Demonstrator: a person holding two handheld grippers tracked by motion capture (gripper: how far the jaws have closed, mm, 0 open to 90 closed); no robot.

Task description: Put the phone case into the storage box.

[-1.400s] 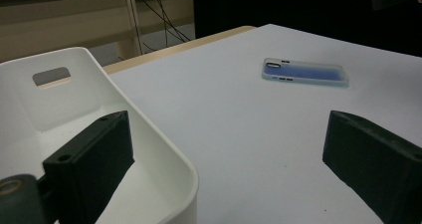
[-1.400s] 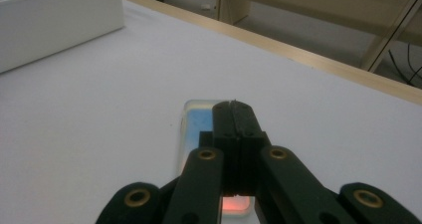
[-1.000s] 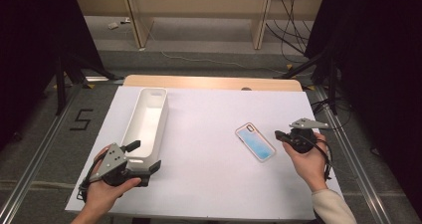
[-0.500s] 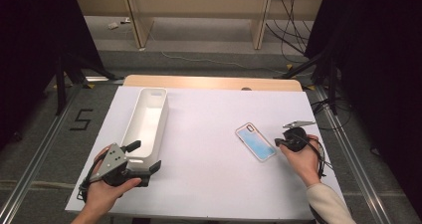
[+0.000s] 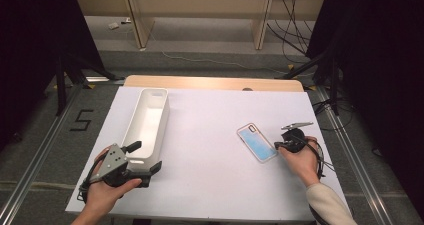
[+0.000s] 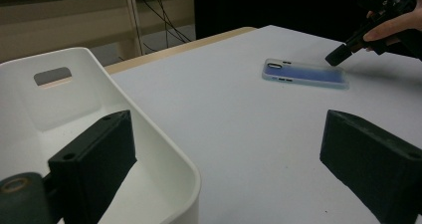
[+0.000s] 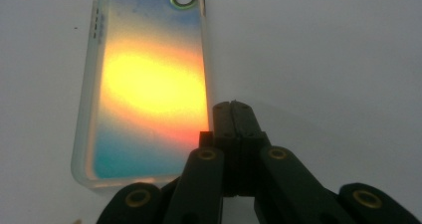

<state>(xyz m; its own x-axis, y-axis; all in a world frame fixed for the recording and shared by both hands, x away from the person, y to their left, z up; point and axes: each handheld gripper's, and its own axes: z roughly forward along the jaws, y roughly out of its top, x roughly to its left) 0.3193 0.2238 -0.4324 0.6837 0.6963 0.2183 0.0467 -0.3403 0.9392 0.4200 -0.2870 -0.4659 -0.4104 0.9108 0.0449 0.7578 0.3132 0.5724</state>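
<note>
Your right gripper has come down over the last second and now sits low at the table, its black jaws pressed flat together with nothing between them. The closed tips rest just beside the long right edge of the translucent, blue-tinted phone case, near its lower corner; in the right gripper view that case glows yellow and orange, lying flat with its camera cutout at the far end. Closed jaws at the rim suggest you mean to nudge or pry the case, not pinch it yet.

Your left gripper stands wide open and holds nothing, parked at the near end of the long white plastic bin. That bin is empty inside, well apart from the case.
</note>
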